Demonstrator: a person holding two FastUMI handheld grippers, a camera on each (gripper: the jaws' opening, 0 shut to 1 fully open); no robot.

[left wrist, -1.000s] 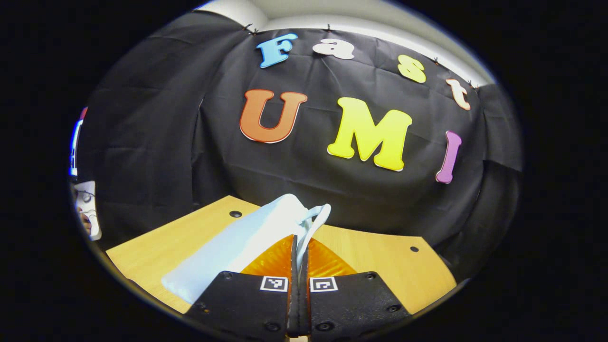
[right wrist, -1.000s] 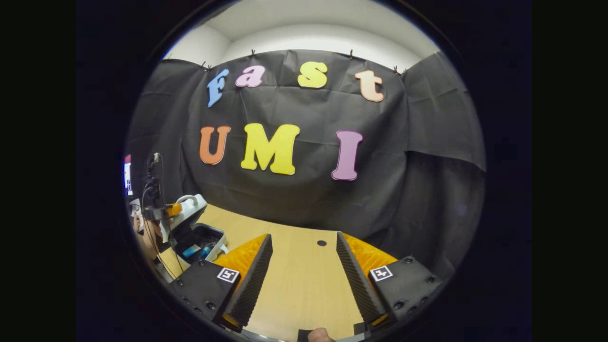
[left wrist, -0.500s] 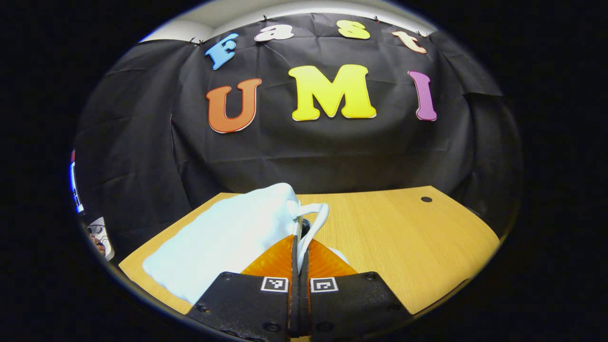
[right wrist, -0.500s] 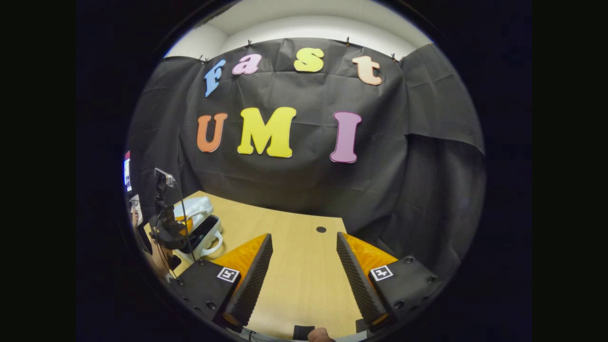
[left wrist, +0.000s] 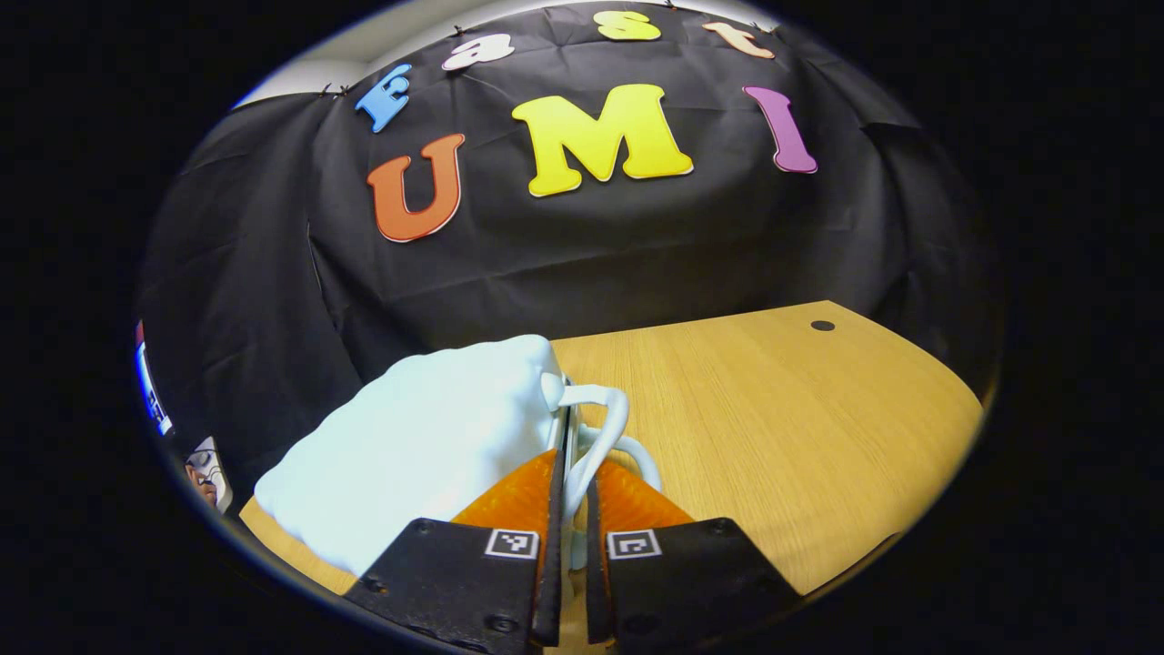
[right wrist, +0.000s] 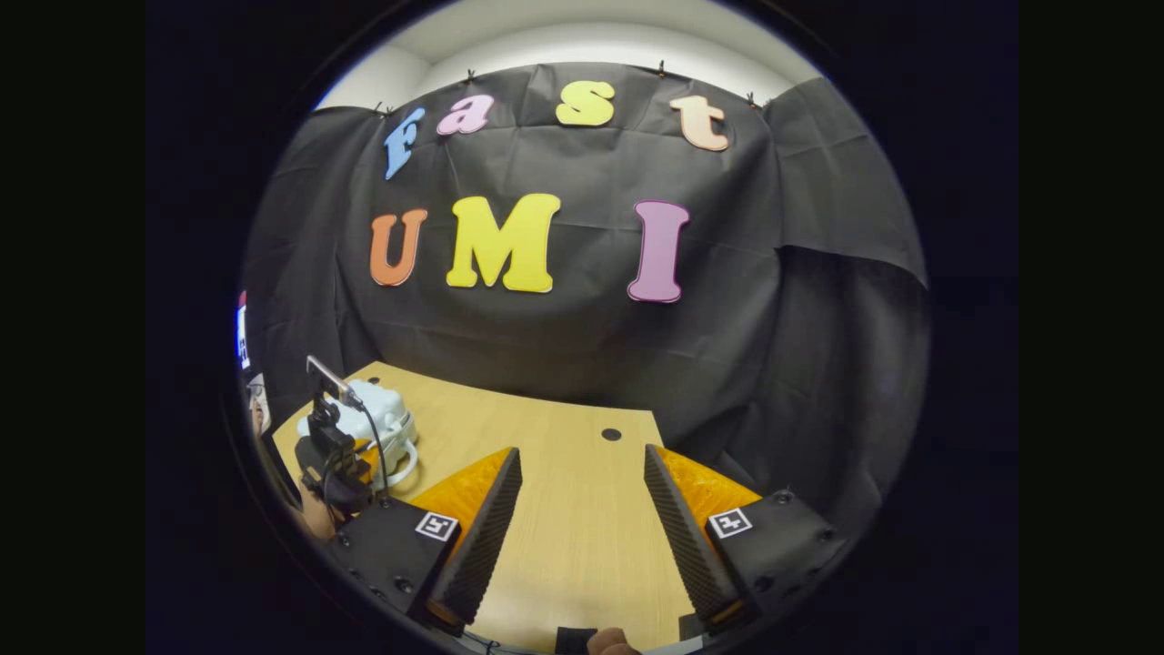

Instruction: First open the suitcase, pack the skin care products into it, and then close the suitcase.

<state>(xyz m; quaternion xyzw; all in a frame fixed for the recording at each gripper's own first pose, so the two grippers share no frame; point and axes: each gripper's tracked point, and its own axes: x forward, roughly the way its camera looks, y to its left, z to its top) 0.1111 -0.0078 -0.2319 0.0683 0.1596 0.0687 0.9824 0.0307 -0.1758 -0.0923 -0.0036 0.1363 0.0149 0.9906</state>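
Observation:
The small white suitcase lies on the wooden table, its lid lowered onto the base. In the left gripper view my left gripper is shut on the lid's white loop handle; the base's handle shows just beneath it. The right gripper view shows the same suitcase at the far left, lid down, with the left gripper and the hand holding it over its near edge. My right gripper hovers open over bare table, well right of the case. The suitcase's contents are hidden.
The light wooden table has a dark cable hole near its back edge, also seen as a hole in the left gripper view. Black cloth wall stands close behind the table.
The left gripper has swung the lid down by its handle; the case, open with items visible a second ago, now looks closed. The right gripper has barely moved.

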